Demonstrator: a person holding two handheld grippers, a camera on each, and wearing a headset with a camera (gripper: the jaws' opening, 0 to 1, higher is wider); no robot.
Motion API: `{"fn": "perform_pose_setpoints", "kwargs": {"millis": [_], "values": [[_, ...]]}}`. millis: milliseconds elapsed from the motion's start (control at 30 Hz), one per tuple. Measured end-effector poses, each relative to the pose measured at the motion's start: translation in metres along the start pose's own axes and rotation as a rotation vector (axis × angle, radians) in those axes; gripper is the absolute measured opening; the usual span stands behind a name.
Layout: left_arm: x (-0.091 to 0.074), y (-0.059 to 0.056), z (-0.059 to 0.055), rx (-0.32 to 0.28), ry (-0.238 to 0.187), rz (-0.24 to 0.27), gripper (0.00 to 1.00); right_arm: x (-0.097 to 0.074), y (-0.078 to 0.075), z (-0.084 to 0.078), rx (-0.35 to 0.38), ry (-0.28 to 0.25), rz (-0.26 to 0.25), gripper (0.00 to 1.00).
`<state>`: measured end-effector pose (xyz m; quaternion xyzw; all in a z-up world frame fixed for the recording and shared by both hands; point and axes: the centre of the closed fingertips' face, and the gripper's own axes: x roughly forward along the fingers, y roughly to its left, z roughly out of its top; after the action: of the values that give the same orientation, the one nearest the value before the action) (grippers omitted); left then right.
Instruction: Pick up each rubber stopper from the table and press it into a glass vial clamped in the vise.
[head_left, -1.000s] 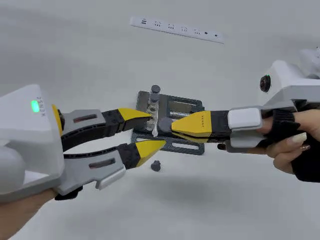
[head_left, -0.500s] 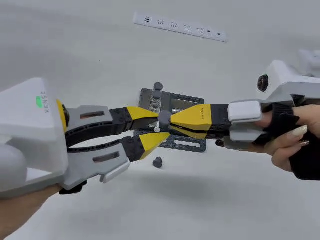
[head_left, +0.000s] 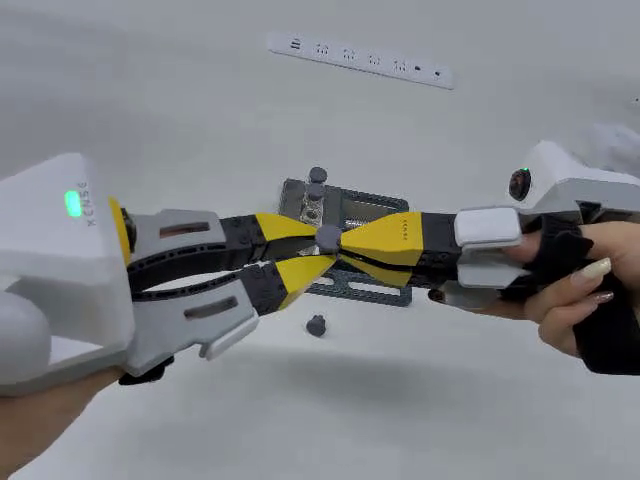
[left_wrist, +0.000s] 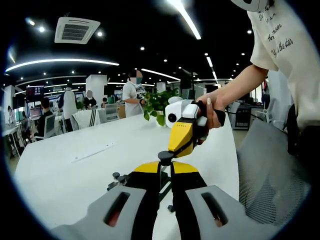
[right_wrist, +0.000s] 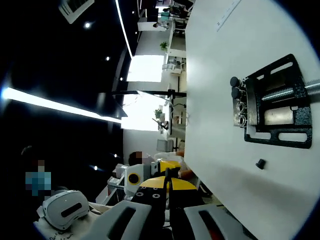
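Observation:
My left gripper (head_left: 318, 252) comes in from the left, its yellow jaws shut on a thin glass vial (left_wrist: 160, 182) held above the table. A grey rubber stopper (head_left: 328, 238) sits at the top of that vial (left_wrist: 165, 157). My right gripper (head_left: 346, 244) comes in from the right and is shut on the stopper, tip to tip with the left one. Behind them the dark vise (head_left: 362, 212) holds several vials, two capped with grey stoppers (head_left: 317, 176). One loose stopper (head_left: 317, 325) lies on the white table in front of the vise (right_wrist: 280, 107).
A white power strip (head_left: 360, 58) lies at the far side of the table. In the left gripper view, people sit and stand at desks beyond the table, and a grey chair (left_wrist: 272, 170) is at the right.
The left gripper's jaws have gone from open to shut on the vial. The right gripper has carried the stopper left to meet the left jaws' tips.

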<state>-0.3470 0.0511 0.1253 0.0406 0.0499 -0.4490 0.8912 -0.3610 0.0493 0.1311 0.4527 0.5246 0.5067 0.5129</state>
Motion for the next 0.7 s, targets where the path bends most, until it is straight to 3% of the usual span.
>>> {"fn": "perform_pose_setpoints", "kwargs": {"millis": [600,633,700], "values": [[0.0033,-0.0030,0.0007,-0.014,0.000,-0.026,0.03,-0.0065,0.0009,-0.0043,0.006,-0.002,0.016,0.00],[0.0020,-0.0085,0.0044,-0.012,-0.002,-0.027,0.03,-0.0068,0.0011,-0.0042,0.007,-0.003,0.017,0.00],[0.0028,-0.0089,0.0054,-0.012,-0.003,-0.029,0.03,-0.0072,0.0013,-0.0042,0.010,-0.003,0.019,0.00]]}}
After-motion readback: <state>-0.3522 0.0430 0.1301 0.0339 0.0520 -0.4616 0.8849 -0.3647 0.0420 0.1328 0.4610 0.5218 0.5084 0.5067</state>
